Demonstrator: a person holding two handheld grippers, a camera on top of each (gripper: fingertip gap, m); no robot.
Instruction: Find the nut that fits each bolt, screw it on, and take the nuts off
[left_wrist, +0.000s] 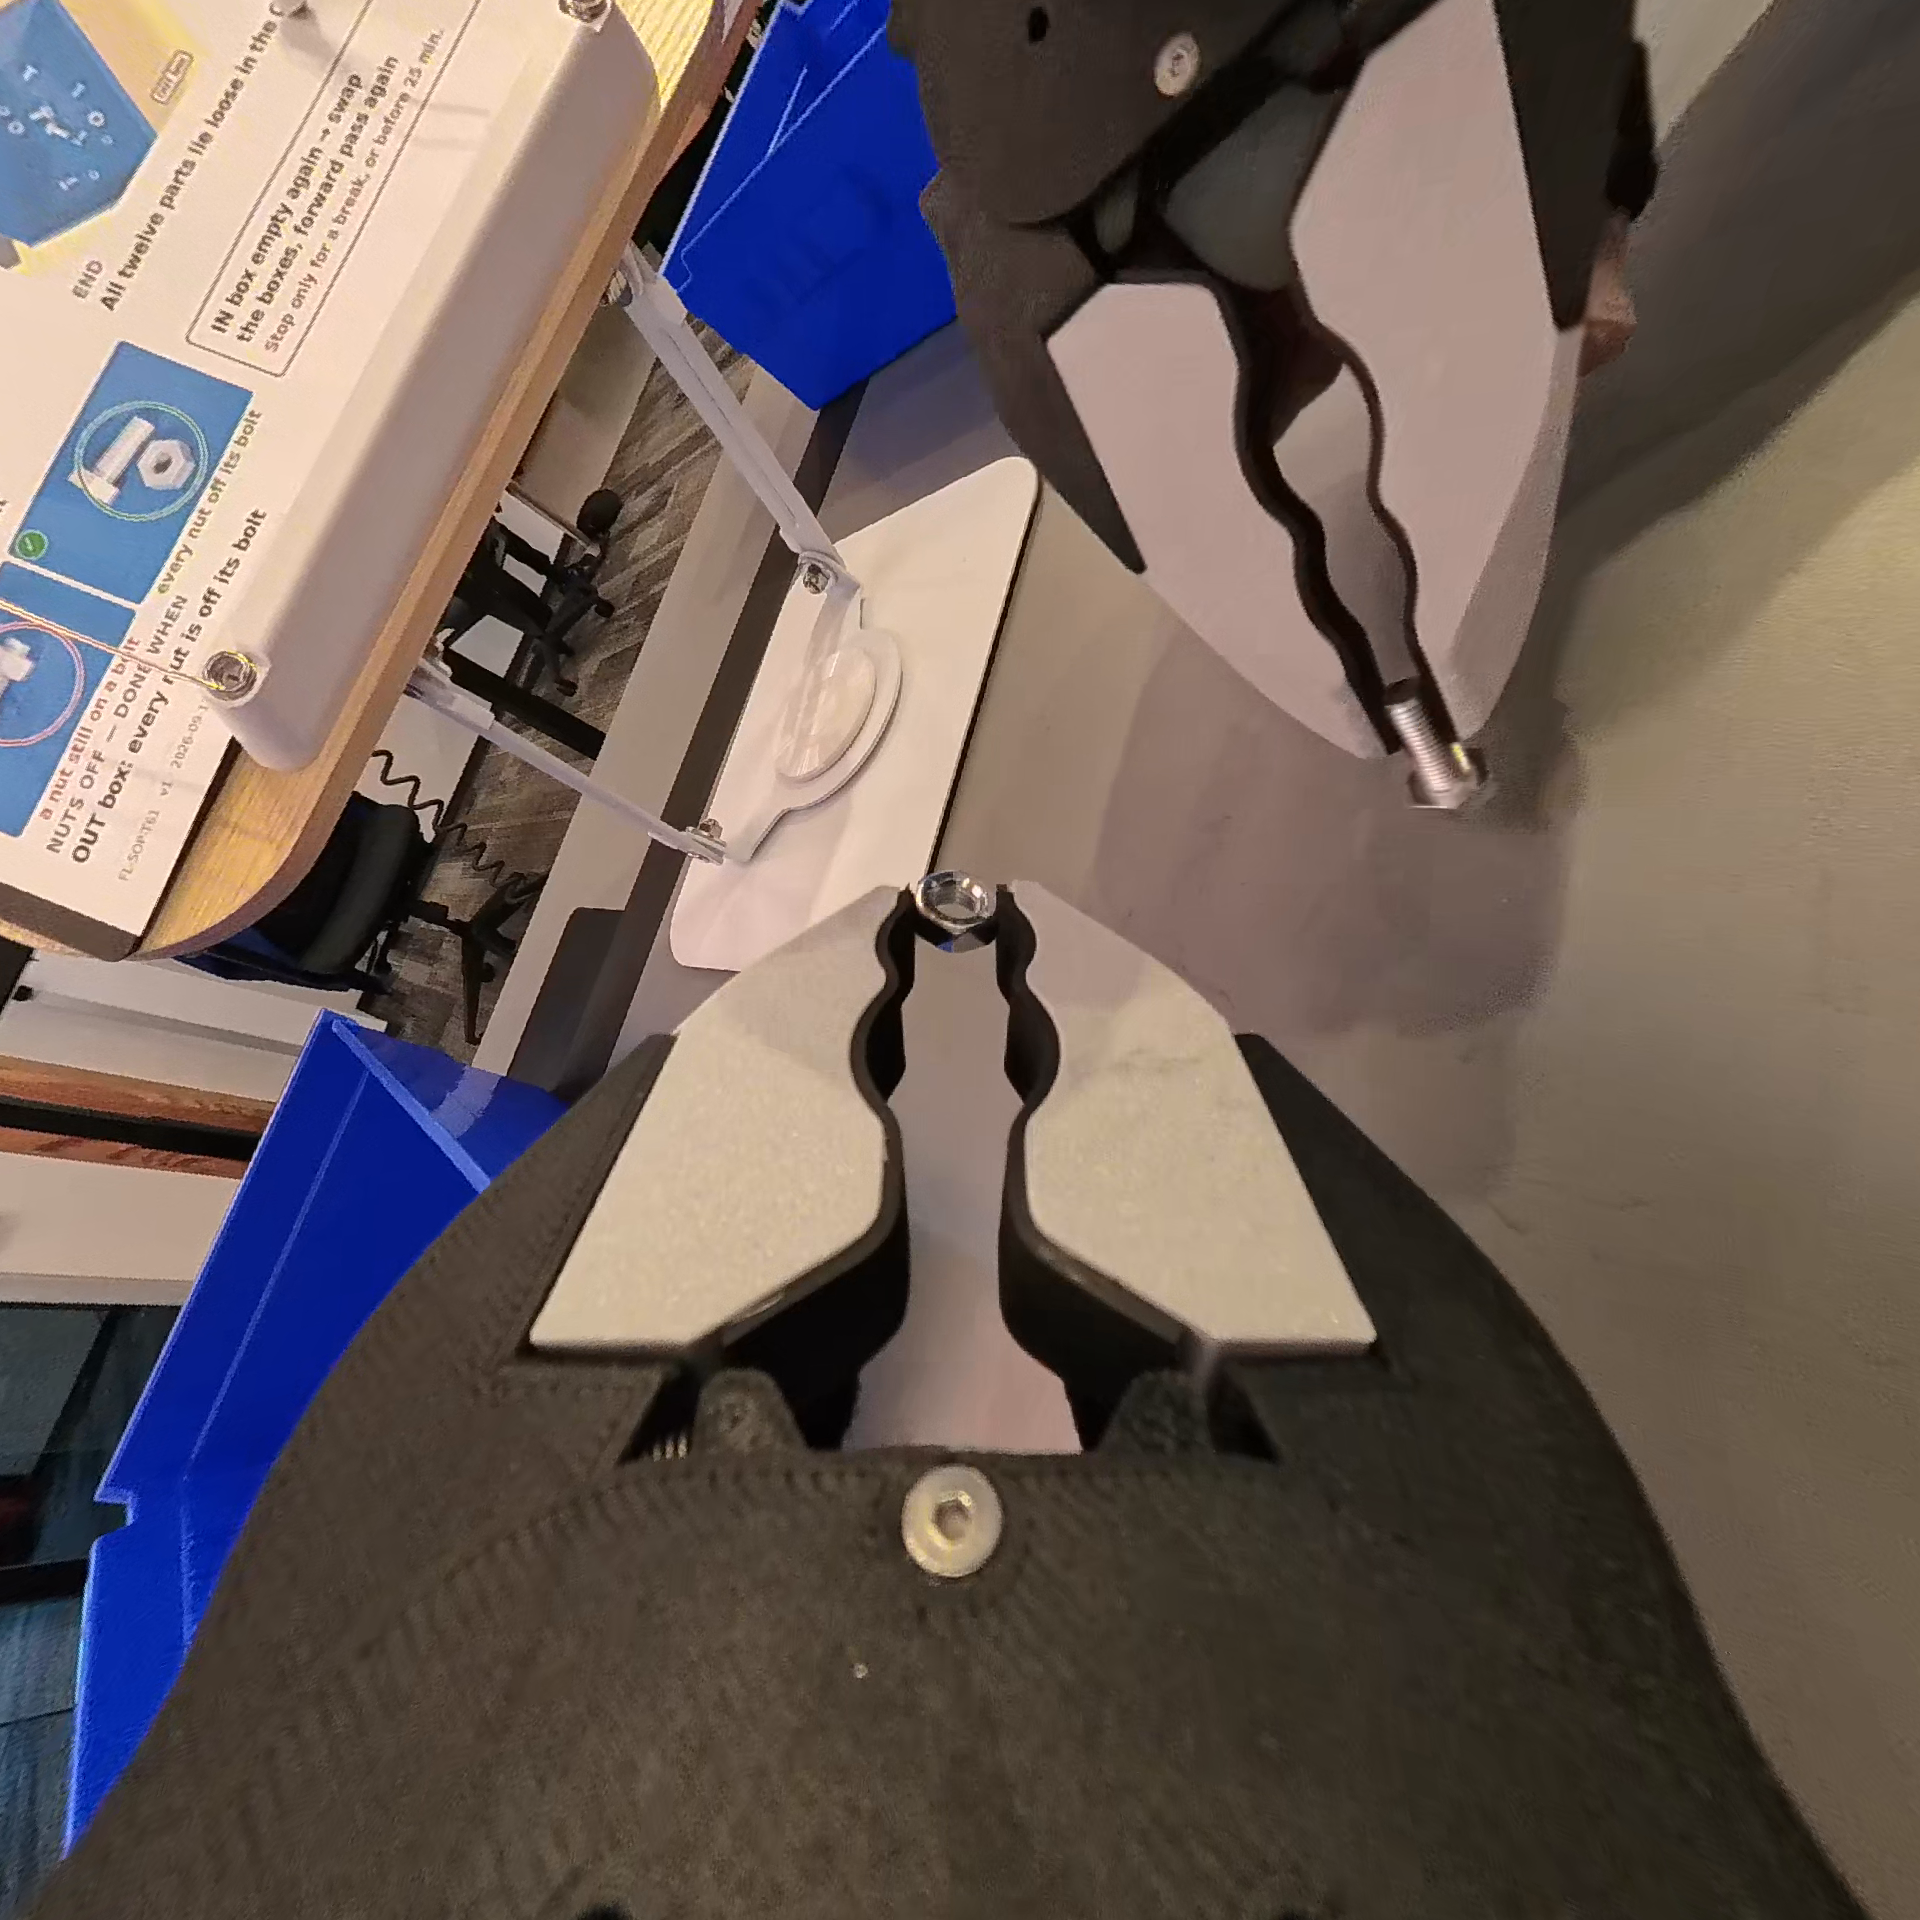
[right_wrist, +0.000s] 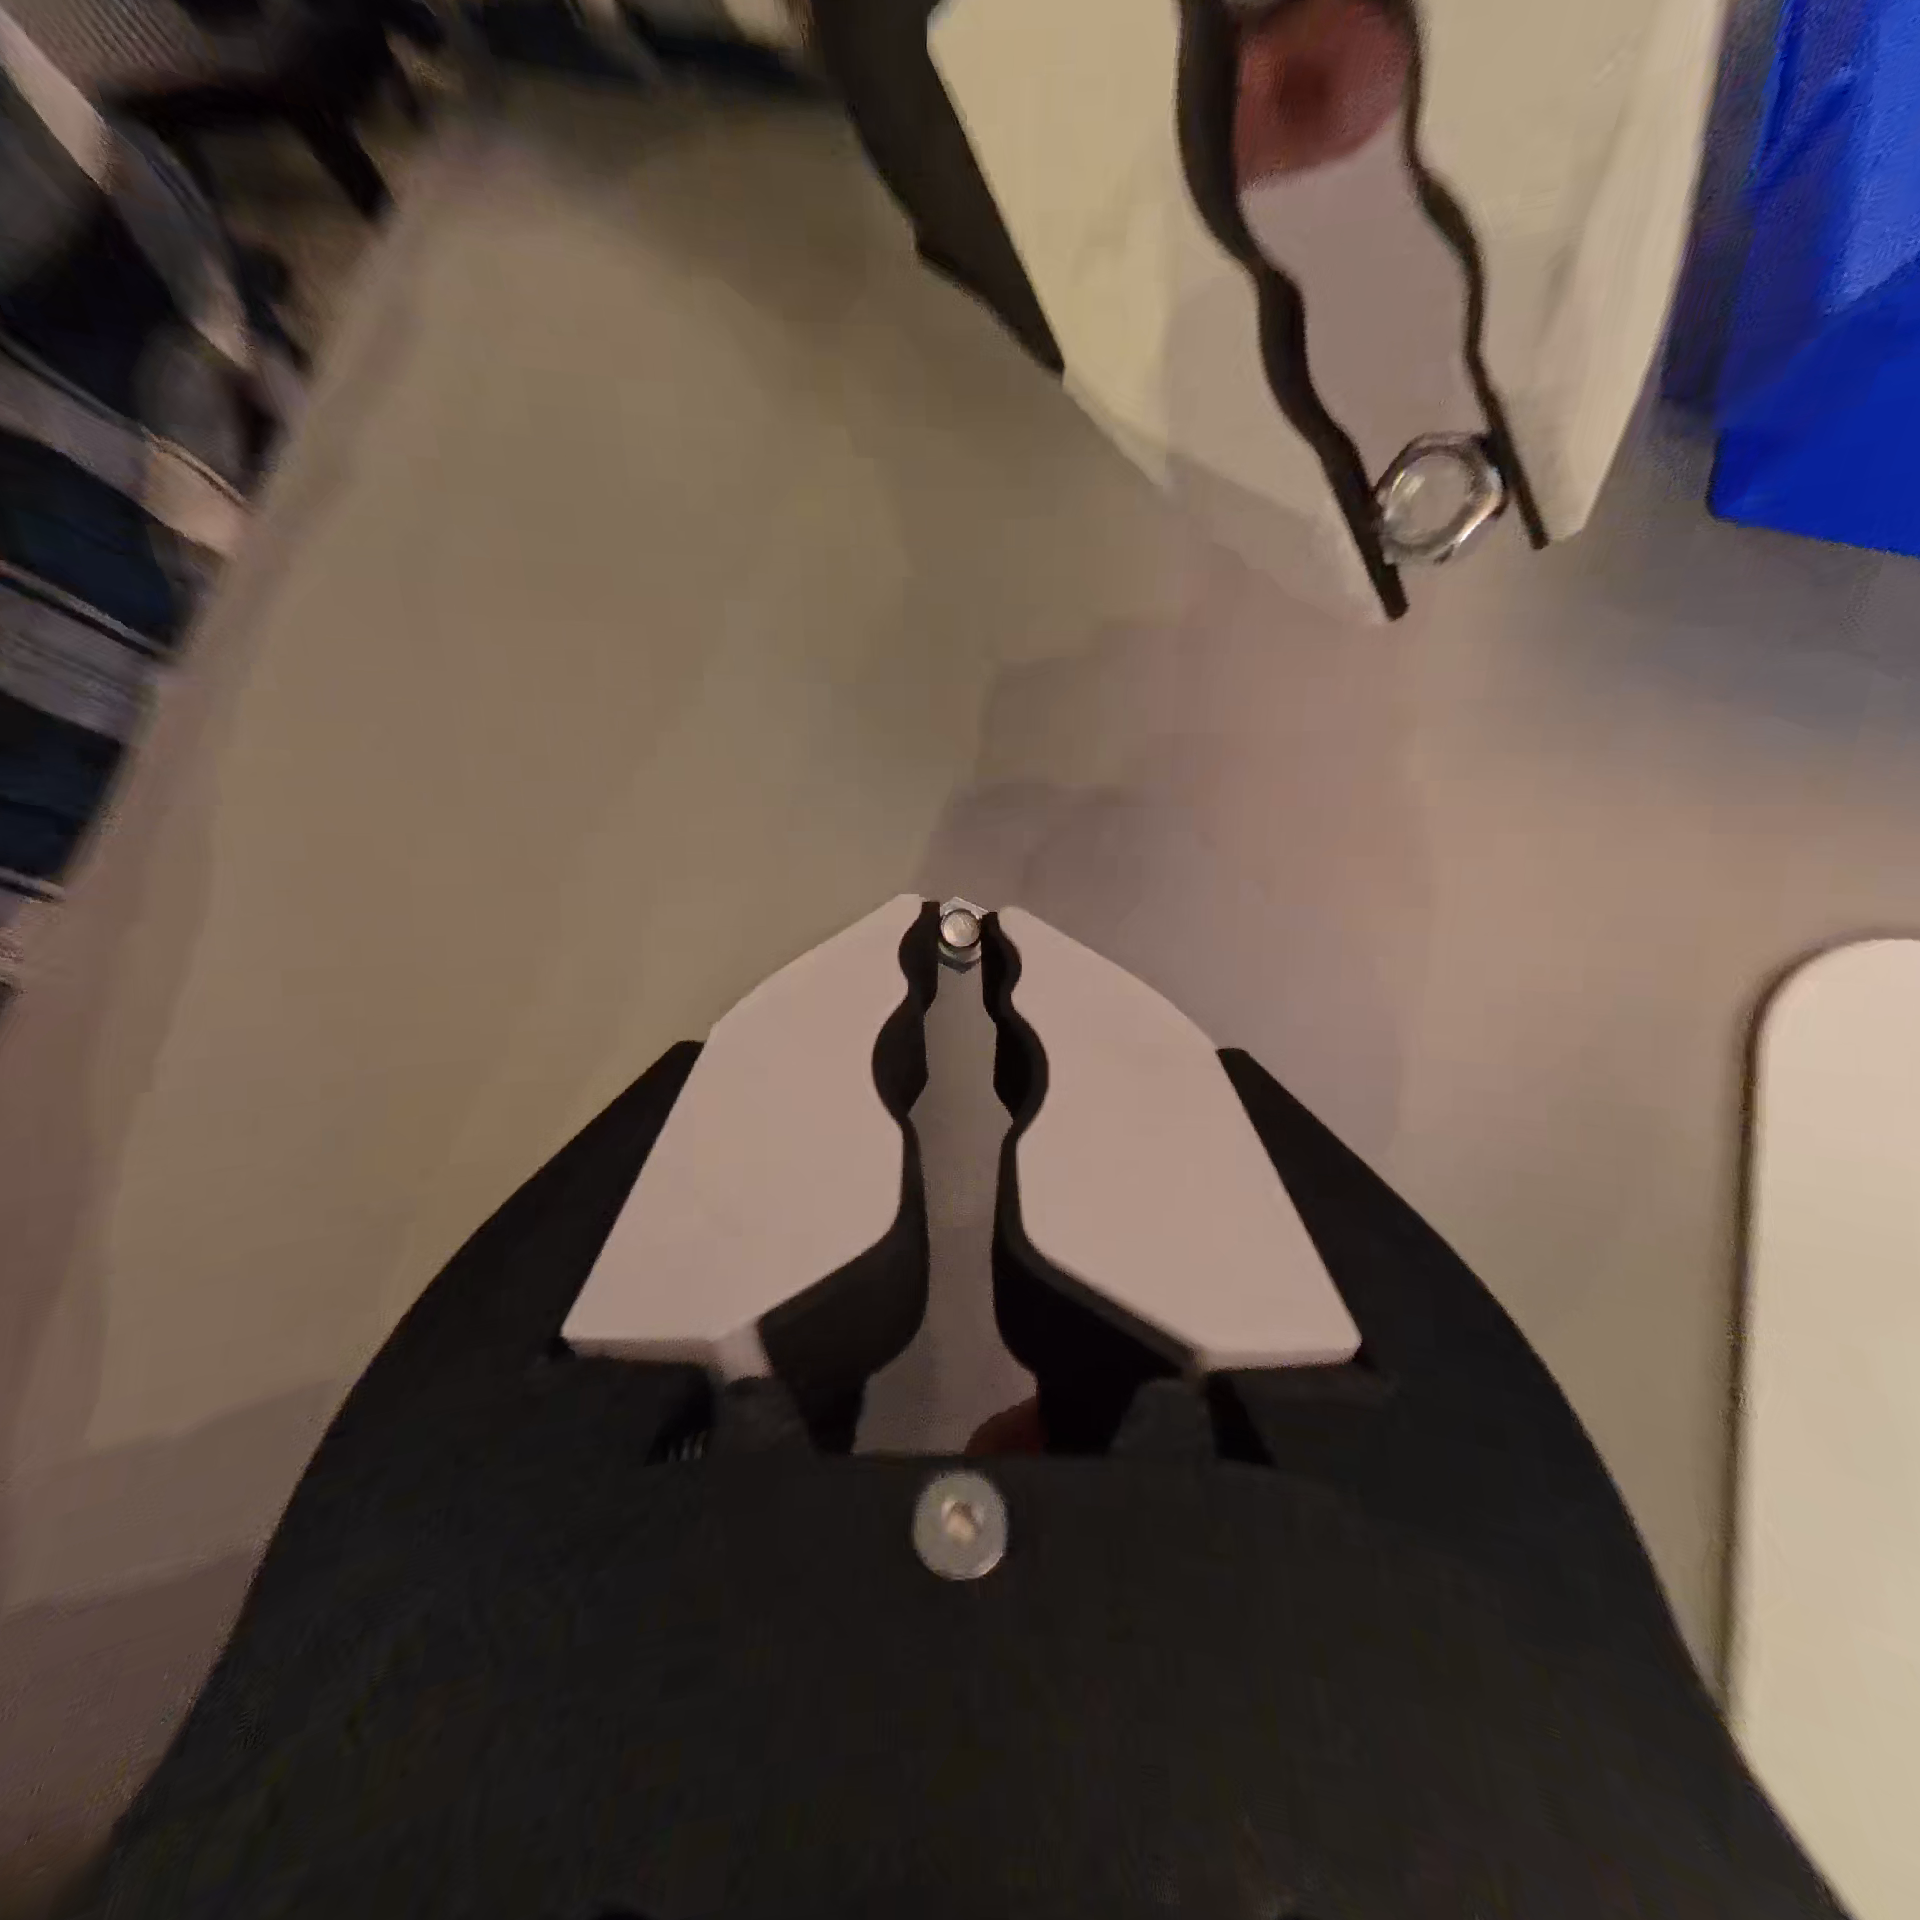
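— Where's the nut?

— The silver hex nut (left_wrist: 954, 902) sits at the very tips of the left gripper (left_wrist: 956, 914), jaws narrowed onto it from both sides, its hole facing up, held above the grey desk (left_wrist: 1714, 1143).

— And the bolt?

— The right gripper (right_wrist: 961, 930) has its jaws pinched on the threaded shank of a silver bolt (left_wrist: 1436, 746), head end poking out past the tips. From its own camera the bolt (right_wrist: 958, 928) shows end-on.

— Are they touching?

— No, nut and bolt are apart.

— What's around them?

— A white mat (left_wrist: 935, 623) beyond the nut, with a clear stand (left_wrist: 831, 686) carrying a printed instruction board (left_wrist: 187, 416), and blue bins (left_wrist: 810, 229) on the left side.
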